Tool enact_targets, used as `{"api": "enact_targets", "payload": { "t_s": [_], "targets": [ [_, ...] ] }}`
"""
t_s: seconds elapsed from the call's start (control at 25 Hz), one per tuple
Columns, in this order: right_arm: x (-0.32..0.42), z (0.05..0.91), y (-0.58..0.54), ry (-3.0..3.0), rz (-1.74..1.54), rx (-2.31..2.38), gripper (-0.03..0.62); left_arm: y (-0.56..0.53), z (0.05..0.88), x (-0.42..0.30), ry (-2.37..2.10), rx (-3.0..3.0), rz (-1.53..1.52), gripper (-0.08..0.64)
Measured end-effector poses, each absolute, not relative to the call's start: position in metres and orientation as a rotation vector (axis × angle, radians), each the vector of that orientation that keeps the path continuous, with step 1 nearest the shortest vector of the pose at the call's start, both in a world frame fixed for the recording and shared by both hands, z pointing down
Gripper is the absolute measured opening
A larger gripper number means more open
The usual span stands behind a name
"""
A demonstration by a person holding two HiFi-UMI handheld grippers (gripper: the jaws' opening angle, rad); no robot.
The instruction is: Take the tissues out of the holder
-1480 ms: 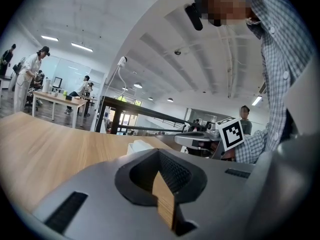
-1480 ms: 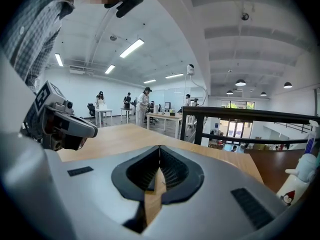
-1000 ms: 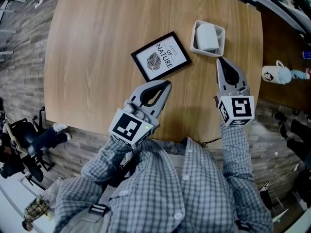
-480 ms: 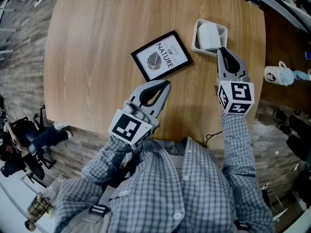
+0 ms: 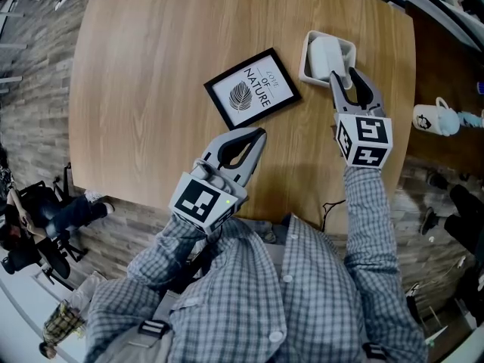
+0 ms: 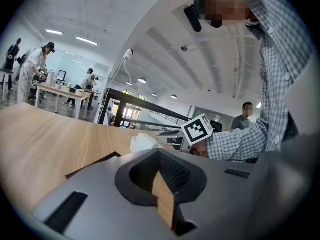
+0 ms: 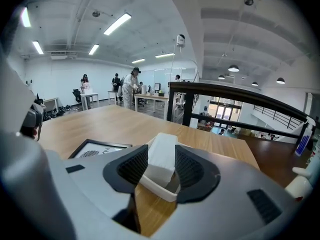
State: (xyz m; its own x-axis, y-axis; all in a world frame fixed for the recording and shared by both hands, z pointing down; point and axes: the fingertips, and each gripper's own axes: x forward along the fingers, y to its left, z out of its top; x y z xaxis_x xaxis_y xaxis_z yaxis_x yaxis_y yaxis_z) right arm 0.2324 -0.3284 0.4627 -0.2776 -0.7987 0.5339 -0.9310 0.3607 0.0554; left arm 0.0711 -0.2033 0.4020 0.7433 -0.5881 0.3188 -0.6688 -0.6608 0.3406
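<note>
On table [image 5: 151, 66], framed print [image 5: 252, 87] reading "LOVE OF NATURE", left tongs [image 5: 261, 132] closed, right tongs [image 5: 344, 74] just opening, tissues [image 5: 321, 51] between them

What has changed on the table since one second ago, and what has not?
The right gripper moved forward to the holder, and its jaws have just been opening; the tissues show between them, not gripped. The left gripper, shut, the picture frame and the holder stayed in place.

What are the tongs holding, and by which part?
Nothing is held. The right tongs have just been opening, the tissues just ahead, untouched; the left tongs are shut and empty.
</note>
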Motion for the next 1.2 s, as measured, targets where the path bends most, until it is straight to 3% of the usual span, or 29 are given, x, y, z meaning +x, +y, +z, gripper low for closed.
{"api": "enact_targets", "payload": {
  "t_s": [0.4, 1.2],
  "targets": [
    [0.224, 0.484, -0.341, -2.130, 0.464, 1.480, 0.272, -0.203, 0.405, 0.073, -0.947, 2.498, 0.265, -0.001],
    [0.230, 0.520, -0.343, -2.059, 0.691, 1.539, 0.263, -0.203, 0.405, 0.075, -0.940, 2.502, 0.265, -0.002]
  ]
}}
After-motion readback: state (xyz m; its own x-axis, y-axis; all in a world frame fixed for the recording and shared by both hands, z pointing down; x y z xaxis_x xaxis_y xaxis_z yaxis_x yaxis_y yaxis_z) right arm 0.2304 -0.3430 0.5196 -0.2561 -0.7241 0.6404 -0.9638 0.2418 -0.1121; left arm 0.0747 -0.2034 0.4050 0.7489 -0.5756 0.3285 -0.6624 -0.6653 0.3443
